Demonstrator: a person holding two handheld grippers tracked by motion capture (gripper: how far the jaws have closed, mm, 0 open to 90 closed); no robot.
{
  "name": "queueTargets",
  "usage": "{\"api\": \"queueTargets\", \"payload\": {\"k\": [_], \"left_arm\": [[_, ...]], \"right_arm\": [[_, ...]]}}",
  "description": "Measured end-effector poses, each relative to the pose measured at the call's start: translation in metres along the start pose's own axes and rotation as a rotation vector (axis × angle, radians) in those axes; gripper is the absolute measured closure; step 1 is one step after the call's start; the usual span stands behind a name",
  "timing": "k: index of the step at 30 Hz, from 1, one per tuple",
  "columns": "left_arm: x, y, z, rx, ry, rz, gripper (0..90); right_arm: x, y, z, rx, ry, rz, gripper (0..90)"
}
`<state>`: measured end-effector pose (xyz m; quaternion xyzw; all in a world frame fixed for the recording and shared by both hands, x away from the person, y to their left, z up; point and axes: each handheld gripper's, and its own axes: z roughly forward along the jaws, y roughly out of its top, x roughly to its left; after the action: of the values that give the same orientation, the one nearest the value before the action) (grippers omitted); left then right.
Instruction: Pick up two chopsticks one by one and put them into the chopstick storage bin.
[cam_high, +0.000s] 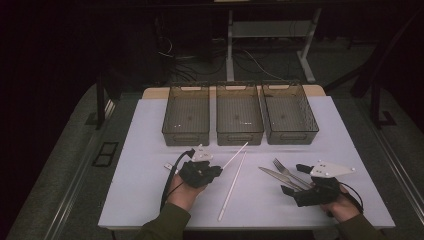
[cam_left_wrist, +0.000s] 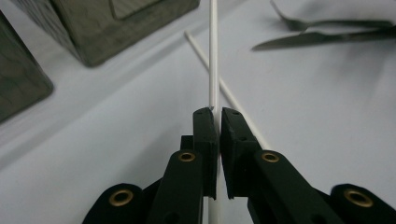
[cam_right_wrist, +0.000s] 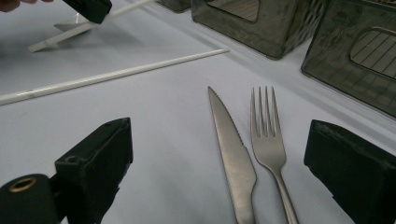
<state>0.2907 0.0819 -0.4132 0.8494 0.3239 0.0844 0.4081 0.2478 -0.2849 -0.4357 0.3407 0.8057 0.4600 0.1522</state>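
Note:
My left gripper (cam_high: 215, 170) (cam_left_wrist: 218, 114) is shut on a thin white stick (cam_high: 235, 153) (cam_left_wrist: 213, 56), which pokes out past both sides of the jaws and is raised at an angle over the table. A second white stick (cam_high: 232, 186) (cam_left_wrist: 233, 100) (cam_right_wrist: 116, 74) lies flat on the white table top (cam_high: 150, 150), crossing under the held one. A steel knife (cam_high: 277, 177) (cam_right_wrist: 231, 144) and fork (cam_high: 285, 170) (cam_right_wrist: 267, 135) lie side by side. My right gripper (cam_high: 292, 179) (cam_right_wrist: 222, 135) stands open around their front ends, without touching them.
Three grey mesh bins (cam_high: 186, 114) (cam_high: 239, 113) (cam_high: 289, 113) stand in a row at the back of the table, all without contents. Behind the table are desk legs and cables on the floor.

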Motion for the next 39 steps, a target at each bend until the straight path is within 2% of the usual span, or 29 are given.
{"api": "queueTargets", "payload": {"k": [8,12,18,28,33,39], "left_arm": [[0.000,0.008,-0.017,-0.124,-0.021,0.016,84.7],[0.002,0.011,-0.023,-0.155,-0.031,0.026,84.6],[0.004,0.015,-0.029,-0.204,-0.052,0.021,84.6],[0.007,0.020,-0.036,-0.243,-0.060,0.036,84.6],[0.010,0.023,-0.039,-0.264,-0.071,0.075,84.6],[0.018,0.026,-0.043,-0.273,-0.082,0.085,84.6]], "right_arm": [[0.000,0.000,0.000,-0.001,0.004,-0.001,8.0],[0.000,0.000,-0.001,-0.002,0.004,-0.001,8.0],[0.000,0.000,-0.001,-0.001,0.005,0.001,8.0],[0.000,0.000,-0.001,-0.001,0.006,0.000,8.0],[0.000,0.000,-0.001,-0.001,0.006,0.001,8.0],[0.000,0.000,-0.001,-0.005,0.008,0.003,8.0]]}}
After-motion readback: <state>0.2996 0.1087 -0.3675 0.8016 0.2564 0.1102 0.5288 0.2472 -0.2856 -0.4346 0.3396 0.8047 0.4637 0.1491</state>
